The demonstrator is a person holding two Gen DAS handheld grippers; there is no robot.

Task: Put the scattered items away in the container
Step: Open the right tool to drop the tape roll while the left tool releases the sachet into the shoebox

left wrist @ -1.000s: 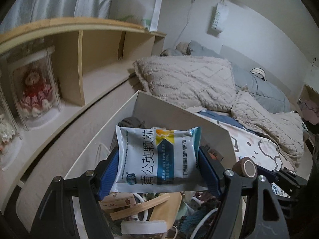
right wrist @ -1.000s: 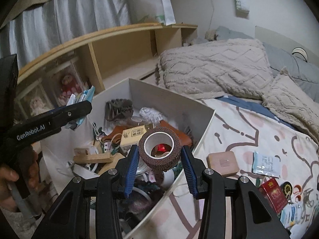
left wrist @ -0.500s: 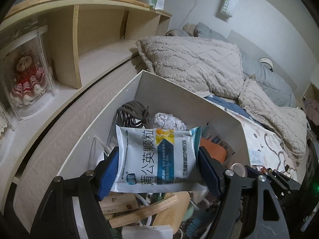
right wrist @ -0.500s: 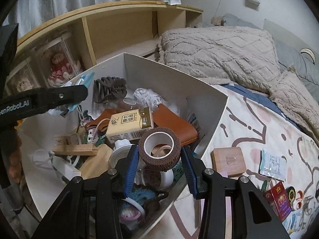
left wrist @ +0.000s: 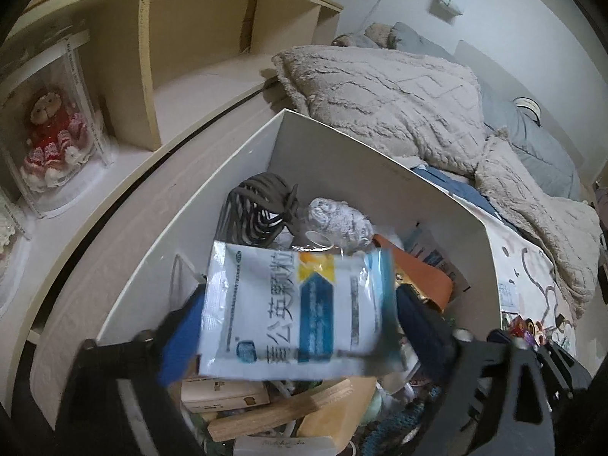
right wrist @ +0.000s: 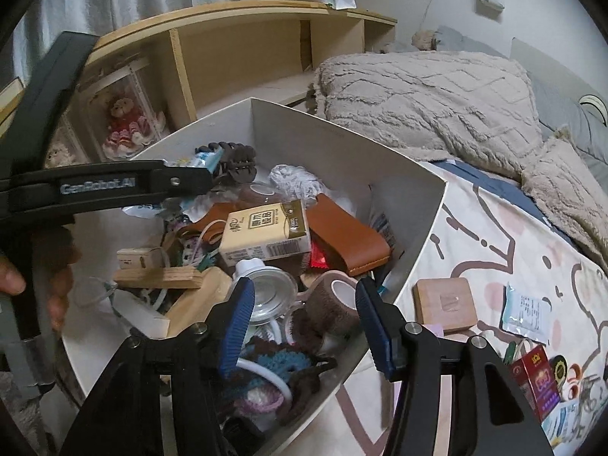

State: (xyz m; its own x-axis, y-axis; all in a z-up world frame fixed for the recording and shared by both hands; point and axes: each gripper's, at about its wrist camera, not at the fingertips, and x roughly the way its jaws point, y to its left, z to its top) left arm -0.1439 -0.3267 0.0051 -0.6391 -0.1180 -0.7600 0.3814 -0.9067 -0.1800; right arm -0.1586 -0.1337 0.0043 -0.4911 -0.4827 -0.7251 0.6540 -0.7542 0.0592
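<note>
The white box (left wrist: 353,152) (right wrist: 414,205) on the bed is full of clutter. My left gripper (left wrist: 300,315) is open over the box. The white and blue medicine sachet (left wrist: 296,304) is blurred and tilted between its spread fingers, slipping loose. The left gripper also shows in the right wrist view (right wrist: 114,186) at the box's left. My right gripper (right wrist: 304,319) is open over the box's near corner. The brown bandage roll (right wrist: 334,304) lies in the box between its fingers, free of them.
The box holds a hair claw (right wrist: 231,155), a milk carton (right wrist: 266,231), a tan leather case (right wrist: 349,235) and wooden blocks (right wrist: 159,277). On the sheet lie a wooden square (right wrist: 444,304), a sachet (right wrist: 528,311) and a red packet (right wrist: 539,376). Shelves (left wrist: 182,60) stand left, a blanket (right wrist: 429,95) behind.
Both grippers have opened. The bandage roll dropped from the right gripper into the box. The sachet has come loose in the left gripper and tilts downward.
</note>
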